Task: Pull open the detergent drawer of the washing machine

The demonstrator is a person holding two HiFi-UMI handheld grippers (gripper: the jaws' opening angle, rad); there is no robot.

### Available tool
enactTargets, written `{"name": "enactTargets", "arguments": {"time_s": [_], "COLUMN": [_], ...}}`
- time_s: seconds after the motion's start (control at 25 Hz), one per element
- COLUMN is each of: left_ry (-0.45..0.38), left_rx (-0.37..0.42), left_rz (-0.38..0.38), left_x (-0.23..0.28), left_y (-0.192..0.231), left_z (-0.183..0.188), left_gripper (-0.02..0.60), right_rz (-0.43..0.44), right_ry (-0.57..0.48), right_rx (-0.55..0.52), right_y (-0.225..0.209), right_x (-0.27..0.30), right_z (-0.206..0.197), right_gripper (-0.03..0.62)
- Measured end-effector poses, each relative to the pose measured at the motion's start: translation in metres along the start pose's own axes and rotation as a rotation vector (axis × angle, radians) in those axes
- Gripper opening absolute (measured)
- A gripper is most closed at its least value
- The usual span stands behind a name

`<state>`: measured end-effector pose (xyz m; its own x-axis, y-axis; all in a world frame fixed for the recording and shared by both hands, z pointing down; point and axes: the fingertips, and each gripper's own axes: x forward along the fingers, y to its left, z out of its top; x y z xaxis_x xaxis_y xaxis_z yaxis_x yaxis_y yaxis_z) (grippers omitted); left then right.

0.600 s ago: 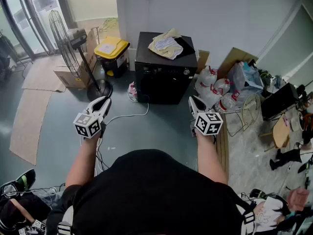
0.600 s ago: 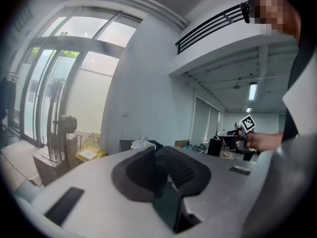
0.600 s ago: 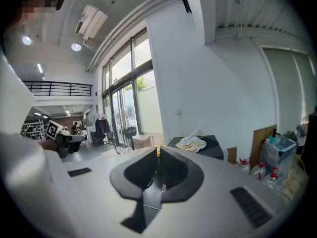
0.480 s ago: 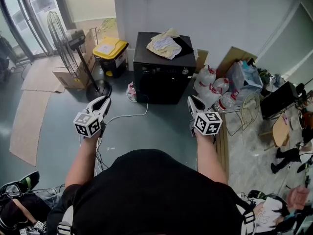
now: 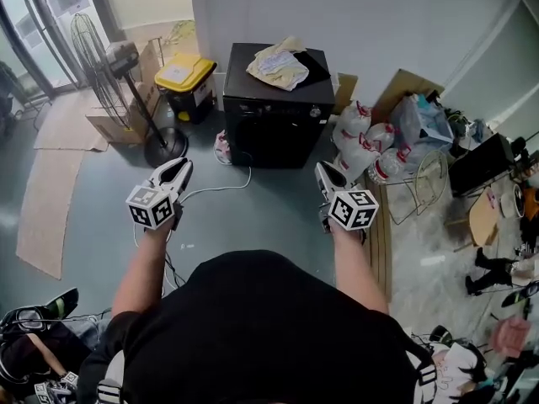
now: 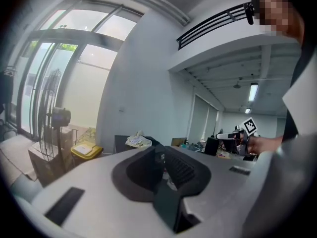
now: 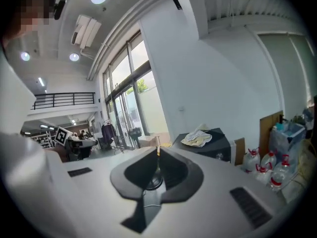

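The black washing machine (image 5: 278, 120) stands against the white wall with a crumpled cloth (image 5: 274, 65) on its lid. Its front is dark, and I cannot make out the detergent drawer. My left gripper (image 5: 179, 167) is held out over the floor, well short of the machine's left front corner, shut with nothing between its fingers. My right gripper (image 5: 322, 171) hangs level with it near the machine's right front corner, also shut and empty. In the right gripper view the machine (image 7: 214, 142) sits ahead, right of the joined tips (image 7: 158, 150). In the left gripper view the machine (image 6: 122, 143) lies beyond the jaws.
A yellow-lidded bin (image 5: 184, 76), a standing fan (image 5: 162, 148) and cardboard boxes (image 5: 114, 126) stand left of the machine. Water bottles (image 5: 370, 154) and a wire rack (image 5: 428, 183) crowd its right side. A white cable (image 5: 221, 190) trails on the floor in front.
The machine sits slightly higher and larger in the head view. Both grippers have edged a little towards it, still side by side and shut.
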<state>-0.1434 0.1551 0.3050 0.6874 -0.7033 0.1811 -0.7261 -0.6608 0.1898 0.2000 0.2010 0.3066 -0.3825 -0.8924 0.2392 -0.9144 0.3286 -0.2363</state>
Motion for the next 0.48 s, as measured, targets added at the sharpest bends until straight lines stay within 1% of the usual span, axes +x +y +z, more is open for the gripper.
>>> {"name": "enactTargets", "arguments": {"time_s": [0.24,0.48], "left_ry": [0.006,0.034], "left_rx": [-0.002,0.0], "left_rz": [0.007,0.007], "left_x": [0.014,0.018], "left_y": [-0.014,-0.019], "left_z": [0.001,-0.006], "left_gripper": [0.069,0.069], "right_rz": [0.025,0.056], "right_ry": [0.018,0.048], "right_rx": [0.02,0.032], "right_y": [-0.013,-0.008], "right_x": [0.002,0.008], "right_z": [-0.008,-0.018], "right_gripper": [0.011,0.009]}}
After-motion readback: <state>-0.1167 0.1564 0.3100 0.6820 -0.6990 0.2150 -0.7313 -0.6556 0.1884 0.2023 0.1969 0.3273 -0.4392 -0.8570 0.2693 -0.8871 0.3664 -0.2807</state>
